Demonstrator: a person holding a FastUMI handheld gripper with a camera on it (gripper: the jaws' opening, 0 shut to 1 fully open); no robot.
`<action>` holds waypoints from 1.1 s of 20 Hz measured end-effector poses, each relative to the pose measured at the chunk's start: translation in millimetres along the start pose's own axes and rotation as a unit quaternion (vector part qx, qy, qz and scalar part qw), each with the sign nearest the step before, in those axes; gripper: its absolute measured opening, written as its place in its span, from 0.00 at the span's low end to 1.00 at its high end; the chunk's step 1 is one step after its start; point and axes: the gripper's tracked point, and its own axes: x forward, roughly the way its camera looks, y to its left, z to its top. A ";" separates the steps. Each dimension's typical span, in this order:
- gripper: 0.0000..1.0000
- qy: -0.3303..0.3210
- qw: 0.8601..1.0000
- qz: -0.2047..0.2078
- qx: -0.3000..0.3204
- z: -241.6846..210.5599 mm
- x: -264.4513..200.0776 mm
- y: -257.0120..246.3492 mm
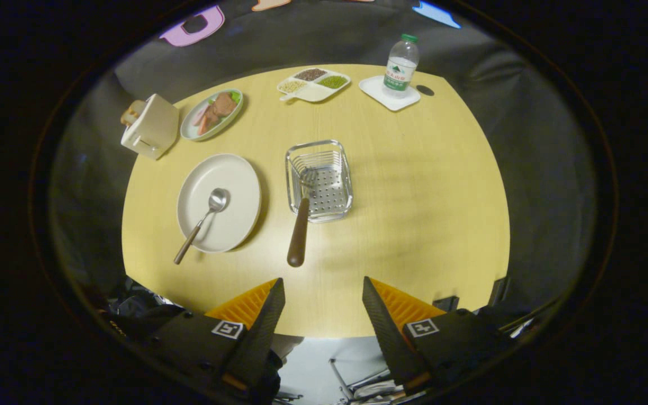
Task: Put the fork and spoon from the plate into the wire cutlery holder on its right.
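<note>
Gripper (324, 295) hung above table's (414, 225) near edge, fingers spread wide, holding nothing. Beyond fingers: fork (300, 225) stood in wire cutlery holder (319, 180), brown handle leaning out toward gripper. Left of holder, spoon (203, 223) lay on plate (239, 185), handle overhanging rim. Farther back: water bottle (401, 64).

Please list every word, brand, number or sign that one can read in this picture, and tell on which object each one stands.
No text can be read here.
Clear plastic water bottle with green cap: white and green label, print too small and blurred.
Open gripper: a black-and-white square marker on each finger base, a pattern, not words.
Round cream plate, steel spoon, wire cutlery holder: no markings seen.
</note>
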 end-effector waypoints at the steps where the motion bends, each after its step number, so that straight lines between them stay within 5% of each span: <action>1: 0.80 -0.004 1.000 -0.002 -0.005 -0.3 -1.9 2.0; 3: 0.89 -0.011 1.000 -0.002 -0.017 -2.6 -7.0 11.7; 12: 0.90 -0.025 0.996 0.081 -0.024 -21.8 -14.5 114.1; 22: 0.90 -0.017 0.983 0.165 0.075 -23.9 49.3 221.4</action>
